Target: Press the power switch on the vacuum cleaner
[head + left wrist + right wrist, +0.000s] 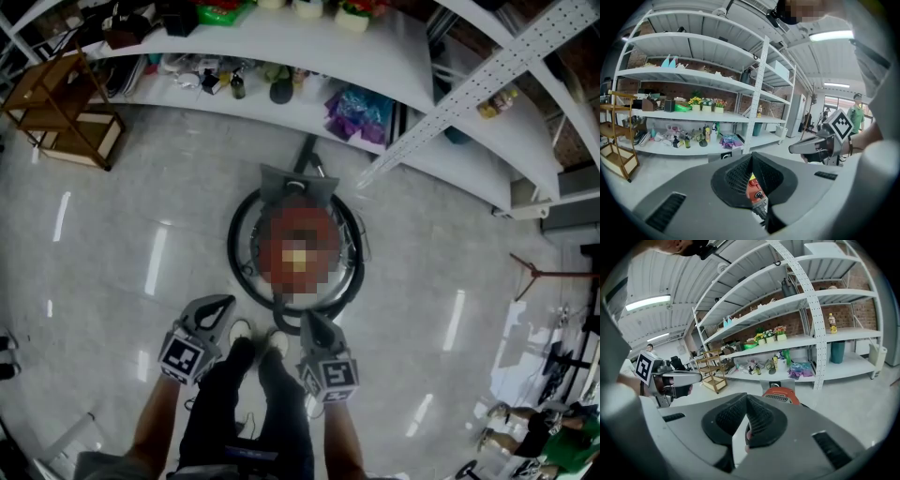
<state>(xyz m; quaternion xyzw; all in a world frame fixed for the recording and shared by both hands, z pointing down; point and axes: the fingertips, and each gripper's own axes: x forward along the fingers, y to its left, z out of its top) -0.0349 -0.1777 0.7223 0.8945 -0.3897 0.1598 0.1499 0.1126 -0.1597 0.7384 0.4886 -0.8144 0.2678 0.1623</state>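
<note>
The round orange-red vacuum cleaner [266,246] with a black ring around it is standing on the pale floor [112,244] near the white shelving [281,42]

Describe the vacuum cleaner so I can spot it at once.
Find the long white shelving; on the grey floor just in front of it, at the head view's centre, sits the vacuum cleaner. It is the only round thing there, low with an orange-red top, unlike the boxy wooden rack further left.
</note>
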